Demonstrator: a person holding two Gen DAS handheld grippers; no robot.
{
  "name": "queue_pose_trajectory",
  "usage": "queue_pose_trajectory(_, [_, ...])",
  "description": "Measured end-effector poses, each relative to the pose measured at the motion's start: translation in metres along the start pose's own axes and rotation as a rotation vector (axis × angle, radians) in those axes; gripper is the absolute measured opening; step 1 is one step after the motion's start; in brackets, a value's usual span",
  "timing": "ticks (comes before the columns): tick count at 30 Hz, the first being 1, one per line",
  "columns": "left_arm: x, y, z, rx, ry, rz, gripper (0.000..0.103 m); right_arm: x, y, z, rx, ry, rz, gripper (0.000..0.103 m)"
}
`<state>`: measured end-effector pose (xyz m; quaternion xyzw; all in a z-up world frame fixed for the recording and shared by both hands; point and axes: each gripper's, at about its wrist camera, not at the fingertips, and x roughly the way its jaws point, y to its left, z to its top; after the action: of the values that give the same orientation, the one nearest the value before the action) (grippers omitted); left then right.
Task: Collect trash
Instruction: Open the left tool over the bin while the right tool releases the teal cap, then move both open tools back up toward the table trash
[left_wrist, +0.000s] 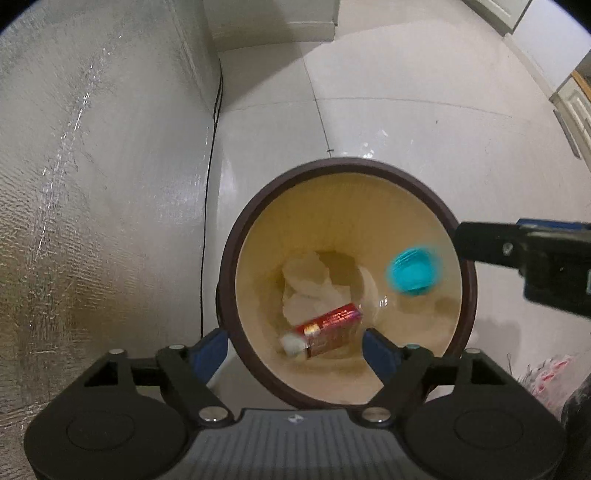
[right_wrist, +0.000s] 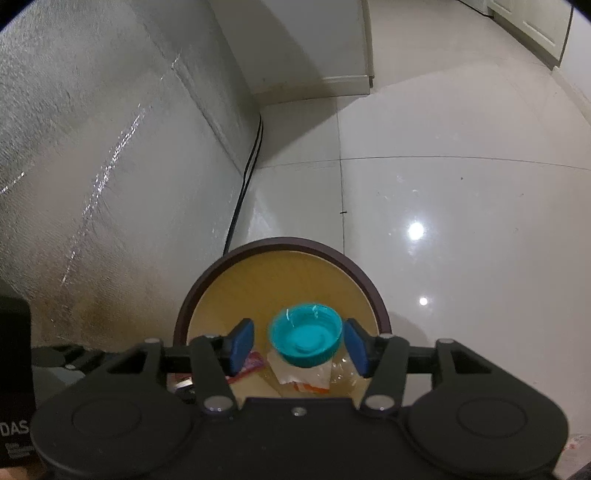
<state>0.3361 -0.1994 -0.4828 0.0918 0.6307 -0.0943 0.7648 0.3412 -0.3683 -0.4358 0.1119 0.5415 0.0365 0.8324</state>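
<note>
Hovering over the round waste bin (left_wrist: 467, 280) on the tiled floor (left_wrist: 424, 122), both hand-held grippers point steeply down into its cream-coloured inside. The left hand-held gripper (left_wrist: 295, 350) stands wide open with nothing pressed between its blue pads; below it a red carton (left_wrist: 332, 325) with a white end looks blurred, so it is probably falling or has just landed, beside crumpled white paper (left_wrist: 306, 284) at the bottom. The right hand-held gripper (right_wrist: 299, 343) is also parted: a teal bottle cap (right_wrist: 306, 341) sits between its pads, with a clear gap on the left and little or none on the right, so I judge it loose, not gripped. In the left wrist view the same cap appears smeared, over the bin's right inner wall.

Handling-wise, the cap is a small, rigid, very light plastic piece with a ribbed rim; it wants a pinch across its diameter on those ribs, since the smooth top would slip. The carton looks like thin card, light and easily crushed, best taken across its long flat faces. The paper is soft and can be pinched anywhere. A black cable (left_wrist: 210, 147) runs along the foil-covered wall (left_wrist: 92, 184).
</note>
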Motion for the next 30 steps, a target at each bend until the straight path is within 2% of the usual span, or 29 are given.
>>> queue_pose_trajectory(13, [-0.007,0.004,-0.016,-0.001,0.030,0.014,0.091,-0.003,-0.005,-0.012,-0.043,0.047,-0.014,0.060])
queue_pose_trajectory(17, [-0.012,0.011,-0.021,-0.019,0.037,0.029,0.101,-0.009,-0.008,-0.017,-0.049,0.048,-0.016,0.063])
queue_pose_trajectory(23, [-0.029,0.023,-0.029,-0.071,0.033,0.033,0.103,-0.025,-0.012,-0.025,-0.060,0.037,-0.025,0.072])
queue_pose_trajectory(30, [-0.054,0.033,-0.041,-0.096,0.021,0.045,0.103,-0.045,-0.012,-0.034,-0.059,0.006,-0.048,0.091])
